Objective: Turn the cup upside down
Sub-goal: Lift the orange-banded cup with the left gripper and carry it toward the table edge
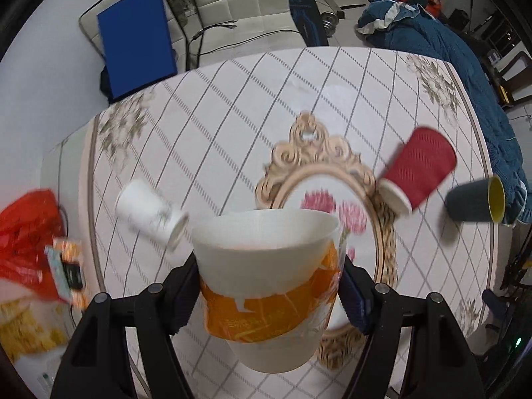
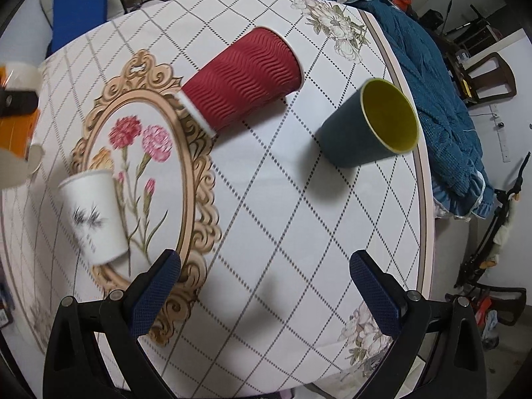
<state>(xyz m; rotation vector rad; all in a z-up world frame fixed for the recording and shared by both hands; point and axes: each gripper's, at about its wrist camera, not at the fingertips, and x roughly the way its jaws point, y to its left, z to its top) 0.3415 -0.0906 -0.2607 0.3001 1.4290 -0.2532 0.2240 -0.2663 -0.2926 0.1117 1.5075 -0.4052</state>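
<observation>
My left gripper (image 1: 267,287) is shut on an orange-and-white paper cup (image 1: 269,286) and holds it above the table with its mouth up and tilted toward the camera; it shows at the left edge of the right wrist view (image 2: 16,126). My right gripper (image 2: 264,291) is open and empty above the tablecloth. A red ribbed cup (image 2: 242,83) (image 1: 417,169) stands upside down. A dark blue cup with a yellow inside (image 2: 372,124) (image 1: 475,199) stands upright. A small white cup (image 2: 94,214) (image 1: 149,214) stands upside down.
The round table (image 2: 299,232) has a checked floral cloth with an ornate oval frame print (image 2: 133,183). Red bag and snack packets (image 1: 36,249) lie at the table's left. A blue blanket (image 2: 442,99) lies beyond the right edge. A sofa and blue board (image 1: 136,40) stand behind.
</observation>
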